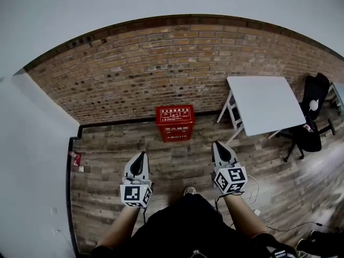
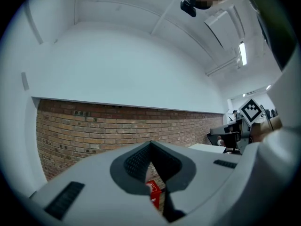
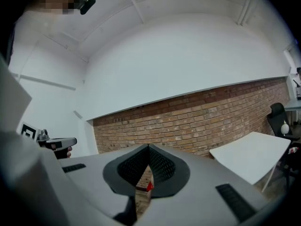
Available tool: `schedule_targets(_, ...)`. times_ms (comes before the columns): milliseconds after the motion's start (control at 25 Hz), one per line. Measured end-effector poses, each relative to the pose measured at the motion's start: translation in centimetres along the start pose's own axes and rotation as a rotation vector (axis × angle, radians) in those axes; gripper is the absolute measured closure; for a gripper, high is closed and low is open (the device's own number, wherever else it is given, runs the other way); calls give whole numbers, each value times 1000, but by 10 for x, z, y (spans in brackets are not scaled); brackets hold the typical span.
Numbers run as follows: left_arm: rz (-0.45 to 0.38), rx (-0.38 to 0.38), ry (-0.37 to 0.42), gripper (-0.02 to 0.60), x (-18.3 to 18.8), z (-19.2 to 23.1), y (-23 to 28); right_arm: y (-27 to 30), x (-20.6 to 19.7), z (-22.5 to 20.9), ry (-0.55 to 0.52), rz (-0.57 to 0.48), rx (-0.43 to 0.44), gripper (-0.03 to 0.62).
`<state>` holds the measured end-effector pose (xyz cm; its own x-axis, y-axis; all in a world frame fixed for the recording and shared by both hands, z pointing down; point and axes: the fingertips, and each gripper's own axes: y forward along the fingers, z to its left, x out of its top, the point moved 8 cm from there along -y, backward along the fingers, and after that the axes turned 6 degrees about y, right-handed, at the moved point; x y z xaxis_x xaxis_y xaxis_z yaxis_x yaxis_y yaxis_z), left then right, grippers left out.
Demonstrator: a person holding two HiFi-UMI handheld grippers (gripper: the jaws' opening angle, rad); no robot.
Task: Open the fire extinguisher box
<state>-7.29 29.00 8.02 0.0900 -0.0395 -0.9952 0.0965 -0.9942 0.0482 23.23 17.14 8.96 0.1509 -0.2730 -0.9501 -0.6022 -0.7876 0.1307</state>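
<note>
Red fire extinguisher box [image 1: 174, 122] on floor [image 1: 177, 165] at brick wall [image 1: 161, 69], dead ahead, well apart, centred btwn left hand-held gripper [image 1: 143, 155] & right hand-held gripper [image 1: 216, 144], both w/ jaws together, empty, neither clearly nearer.

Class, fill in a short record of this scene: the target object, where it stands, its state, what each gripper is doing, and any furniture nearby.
target: red fire extinguisher box
position: on the wooden floor, against the brick wall
box state: appears closed, untouched
left gripper: fingers together, empty, well short of the box
right gripper: fingers together, empty, well short of the box
furniture: white table to the right of the box, black office chair beyond it
</note>
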Motion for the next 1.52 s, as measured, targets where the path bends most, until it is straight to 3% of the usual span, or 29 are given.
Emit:
schedule_targets(320, 37, 81, 14, 538, 10, -8, 65, 72, 22, -56, -12, 40, 91, 576)
schedule_targets(640, 70, 106, 26, 538, 2, 12, 96, 121, 10, -65, 6, 82, 118, 576)
schedule_targets(1120, -21, 19, 1, 538, 4, 100, 209, 216, 40, -56, -57, 42, 22, 576)
schedule_targets(1520, -12, -41, -56, 538, -5, 194, 290, 320, 63, -16, -80, 42, -27, 576)
